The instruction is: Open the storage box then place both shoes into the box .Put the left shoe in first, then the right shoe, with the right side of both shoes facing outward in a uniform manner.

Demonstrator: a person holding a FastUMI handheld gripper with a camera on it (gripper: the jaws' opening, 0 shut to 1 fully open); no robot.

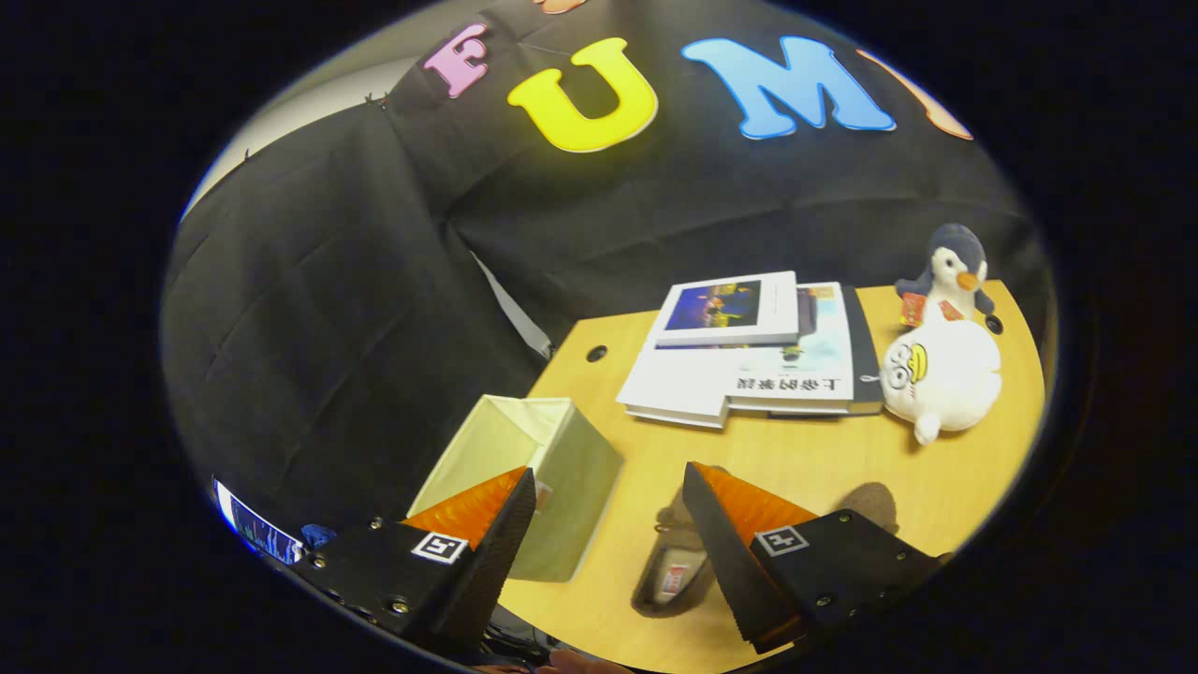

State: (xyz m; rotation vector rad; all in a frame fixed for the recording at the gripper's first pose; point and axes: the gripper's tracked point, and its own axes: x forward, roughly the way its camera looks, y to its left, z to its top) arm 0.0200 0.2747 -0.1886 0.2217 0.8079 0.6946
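Shoe right of box

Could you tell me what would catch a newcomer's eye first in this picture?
The white plush penguin stands out at the table's far corner, beside a stack of books. Nearer, the open tool hangs over a brown shoe, with the pale green open storage box just beside it.

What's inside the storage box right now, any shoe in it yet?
The storage box is open; its visible inner walls are bare, but the left finger of the open tongs covers its floor. One shoe lies on the table.
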